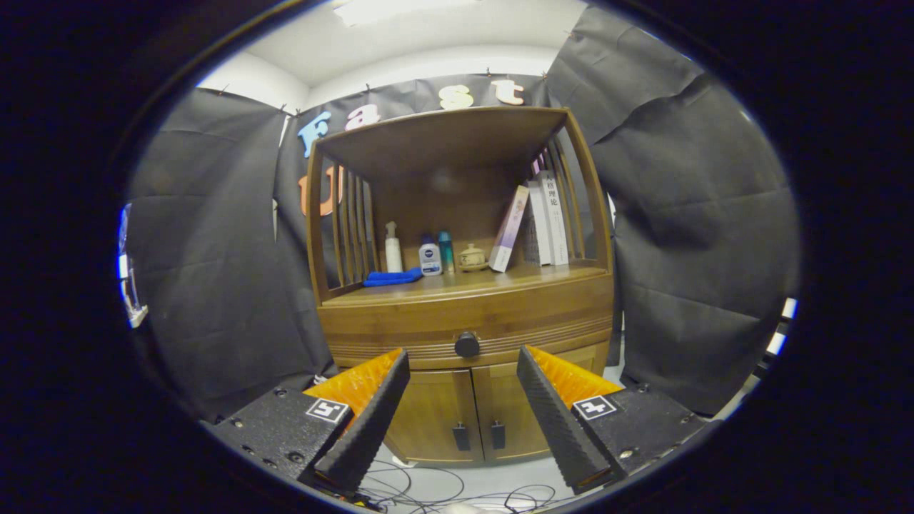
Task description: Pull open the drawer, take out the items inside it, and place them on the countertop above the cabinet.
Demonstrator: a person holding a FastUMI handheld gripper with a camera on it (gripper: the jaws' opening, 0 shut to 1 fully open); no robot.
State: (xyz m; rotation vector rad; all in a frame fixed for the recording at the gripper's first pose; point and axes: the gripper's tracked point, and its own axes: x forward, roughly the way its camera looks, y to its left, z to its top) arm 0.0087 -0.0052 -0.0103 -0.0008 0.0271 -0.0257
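Observation:
A wooden cabinet (pixel 464 314) stands ahead of me with its drawer (pixel 500 325) closed. A round dark knob (pixel 467 345) sits at the drawer's middle, beyond my fingertips and between their lines. The countertop (pixel 493 280) above the drawer is an open shelf bay. My gripper (pixel 463 357) is open, its two fingers spread wide with nothing between them, some way short of the cabinet front. The drawer's contents are hidden.
On the countertop lie a blue cloth (pixel 393 278), a white pump bottle (pixel 393 248), two small bottles (pixel 436 255), a small lidded pot (pixel 472 258) and leaning books (pixel 535 225). Two lower doors (pixel 471 414) sit under the drawer. Cables (pixel 428 485) trail on the floor.

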